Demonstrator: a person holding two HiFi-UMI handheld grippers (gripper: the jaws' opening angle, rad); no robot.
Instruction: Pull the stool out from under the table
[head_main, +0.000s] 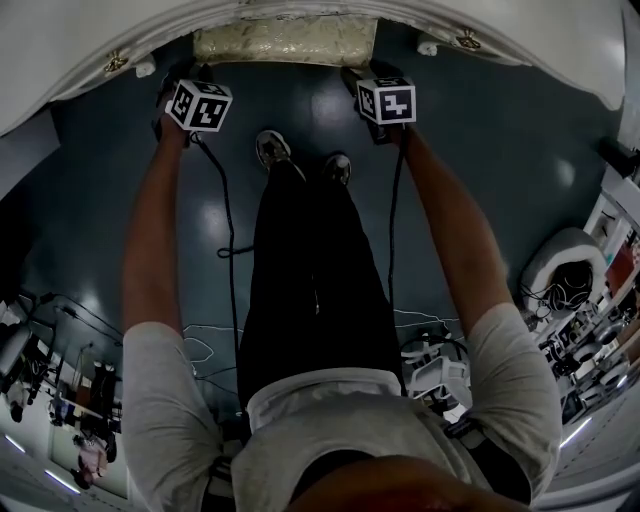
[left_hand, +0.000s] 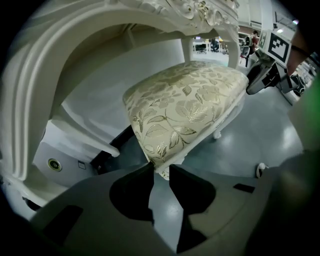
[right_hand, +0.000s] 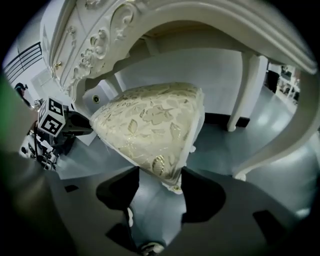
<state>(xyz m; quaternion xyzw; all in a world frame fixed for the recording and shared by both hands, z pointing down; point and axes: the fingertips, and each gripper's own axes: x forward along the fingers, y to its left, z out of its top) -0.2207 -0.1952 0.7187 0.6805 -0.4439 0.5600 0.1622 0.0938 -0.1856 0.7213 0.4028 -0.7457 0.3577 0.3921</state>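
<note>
**Both tongs on the stool's front corners, seat tucked under the table**

You're standing right up at the white carved table (head_main: 100, 50), arms out and angled down, one tool in each hand. The stool (head_main: 285, 42) sits under the tabletop. From your head view only a strip of its gold-leaf patterned cushion peeks past the table's curved edge, straight ahead of your shoes (head_main: 272, 148).

Your left gripper (head_main: 180, 80) is down at the cushion's left front corner. In the left gripper view the jaws (left_hand: 161, 167) stand narrowly apart, and the corner of the stool (left_hand: 185, 100) comes down right between their tips. The padded edge and the white frame beneath it are pinched there. The table's arched apron (left_hand: 60, 75) curves overhead, and your other tool shows at the far corner of the seat.

Your right gripper (head_main: 362, 80) is at the opposite front corner. In the right gripper view its jaws (right_hand: 160, 175) are set wider. The cushion corner (right_hand: 150, 120) fills the gap from one jaw to the other, with both jaws looking to bear on its sides. The table's scrolled carving (right_hand: 100, 40) runs above, and one white table leg (right_hand: 247, 90) stands behind the seat on the right. Your left tool's marker cube (right_hand: 52, 117) shows off to the side.

The dark glossy floor (head_main: 500, 150) spreads under everything, and black cables (head_main: 230, 250) trail back from both tools past your legs.
</note>
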